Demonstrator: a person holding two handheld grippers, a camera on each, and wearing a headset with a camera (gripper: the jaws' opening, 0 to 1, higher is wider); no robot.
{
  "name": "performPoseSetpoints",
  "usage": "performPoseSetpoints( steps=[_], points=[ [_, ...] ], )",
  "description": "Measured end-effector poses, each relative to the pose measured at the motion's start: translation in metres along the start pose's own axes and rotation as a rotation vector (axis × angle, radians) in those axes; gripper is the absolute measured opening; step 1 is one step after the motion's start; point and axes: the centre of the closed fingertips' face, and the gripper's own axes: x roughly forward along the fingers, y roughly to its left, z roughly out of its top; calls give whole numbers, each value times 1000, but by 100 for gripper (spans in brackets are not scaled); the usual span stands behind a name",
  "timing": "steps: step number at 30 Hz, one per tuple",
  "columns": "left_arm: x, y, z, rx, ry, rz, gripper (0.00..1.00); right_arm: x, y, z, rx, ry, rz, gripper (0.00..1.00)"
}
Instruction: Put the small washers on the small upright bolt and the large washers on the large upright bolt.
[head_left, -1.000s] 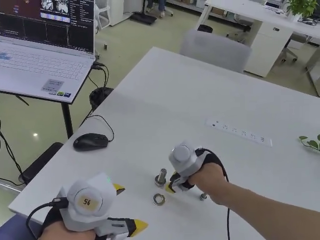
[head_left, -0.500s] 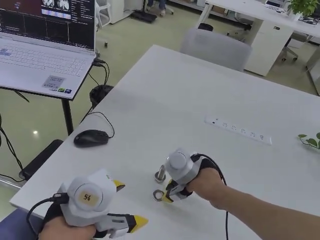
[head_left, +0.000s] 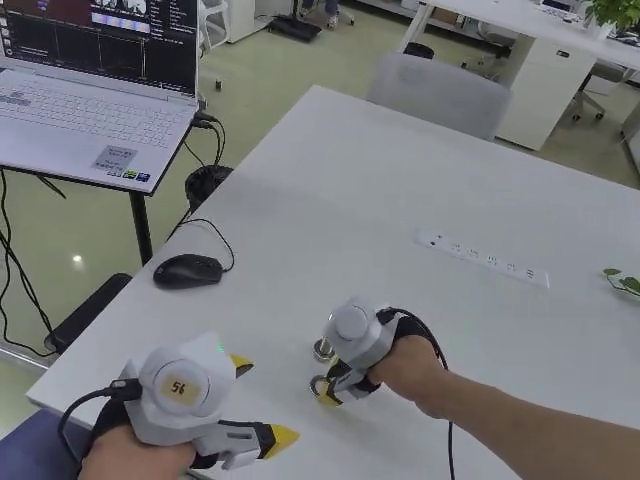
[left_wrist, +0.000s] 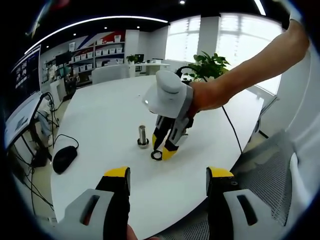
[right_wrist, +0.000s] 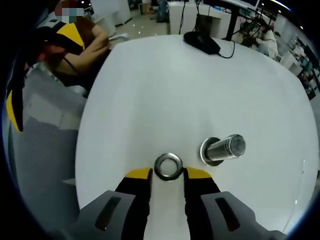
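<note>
We see a mouse (head_left: 188, 270) at ten o'clock from the large upright bolt (head_left: 323, 350), a laptop (head_left: 90, 100) farther that way and a power strip (head_left: 482, 258) at two. The large washer (right_wrist: 168, 166) lies flat on the table (head_left: 330, 180) at the bolt's six o'clock. The narrowed jaws of the right gripper (right_wrist: 168, 176) flank it, and we cannot tell whether they pinch it. The left gripper (left_wrist: 168, 173) hangs released and empty at eight. A second ago the right gripper stood beside the bolt, short of the washer.
</note>
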Motion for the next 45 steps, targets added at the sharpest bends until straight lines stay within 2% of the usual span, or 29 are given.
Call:
performPoseSetpoints(
  steps=[5,6,11,16,20,35,45],
  points=[
    [0,0,0,-1,-1,-1,61,0,1,0,-61,9,-12,27],
    [1,0,0,-1,-2,-2,61,0,1,-1,-94,11,-15,27],
    [3,-2,2,0,-5,-6,61,0,1,-1,-86,12,-14,27],
    [5,-3,3,2,-5,-9,60,1,0,3,-91,-13,-15,26],
    [4,-3,4,4,-4,-9,60,2,2,3,-105,-3,-26,25],
    [1,0,2,6,1,-2,60,-5,9,-1,-53,-32,-38,23],
    [4,-4,5,14,0,-16,60,-17,4,-5,-13,-62,-61,23]
  ],
)
